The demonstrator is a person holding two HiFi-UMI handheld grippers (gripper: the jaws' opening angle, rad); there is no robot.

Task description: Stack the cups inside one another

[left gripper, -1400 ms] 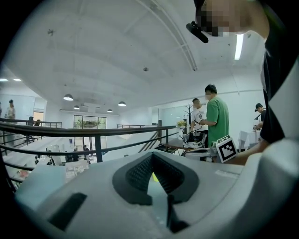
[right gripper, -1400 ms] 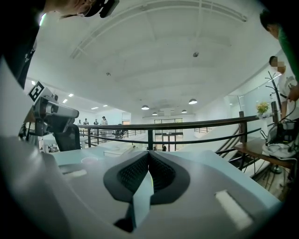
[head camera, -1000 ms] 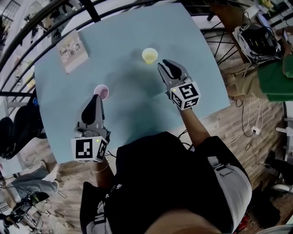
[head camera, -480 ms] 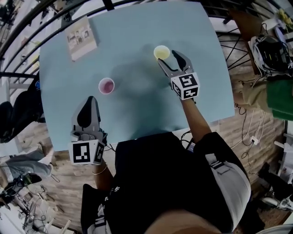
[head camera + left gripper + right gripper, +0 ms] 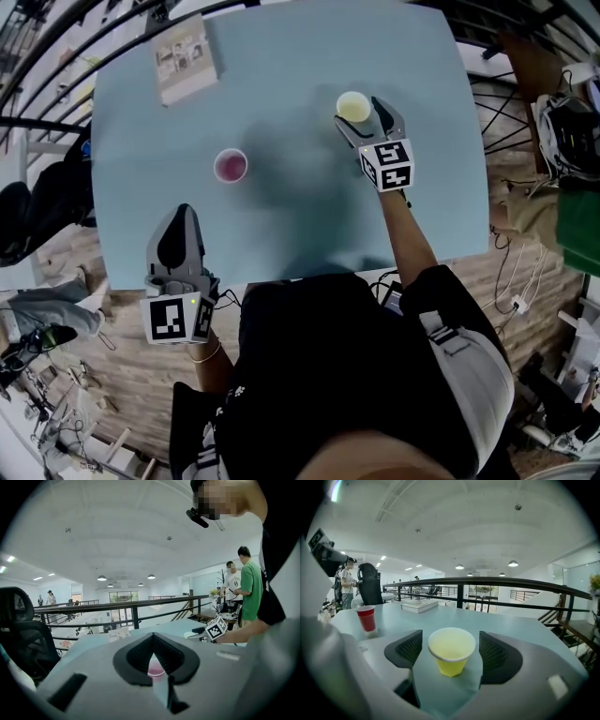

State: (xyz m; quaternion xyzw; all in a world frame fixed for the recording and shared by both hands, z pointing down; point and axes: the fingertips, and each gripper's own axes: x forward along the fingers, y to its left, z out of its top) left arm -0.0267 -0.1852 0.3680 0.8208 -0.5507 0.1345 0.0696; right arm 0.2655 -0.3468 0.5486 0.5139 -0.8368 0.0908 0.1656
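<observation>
We hold the right gripper [image 5: 450, 641] spread wide. Its jaws have just been opening, and the small, tapered yellow cup [image 5: 451, 657] stands upright between them on the pale blue desk [image 5: 525, 630]. There is a gap between the cup and each pad, so nothing is gripped yet. The left gripper [image 5: 153, 637] has its jaws closed together on nothing. Through the small gap behind its tips we can see the small red cup [image 5: 155, 670], which stands upright straight ahead of that gripper and well apart from it. From the right gripper, the red cup is off to the left and further out.

We judge the yellow cup to be very light and thin-walled, paper or thin plastic. A hard squeeze would probably buckle its wall, and a sideways nudge from one pad could slide or tip it. The best hold looks to be across the upper wall, just under the rolled rim, where the cup is widest and stiffest. There the taper would also help keep it from slipping down out of the pads. A gentle closing, centred on the cup, should be enough.

We count two cups, one yellow and one red, both apparently empty. One flat book [image 5: 419, 605] lies beyond them, far ahead of the right gripper. There are two grippers.
</observation>
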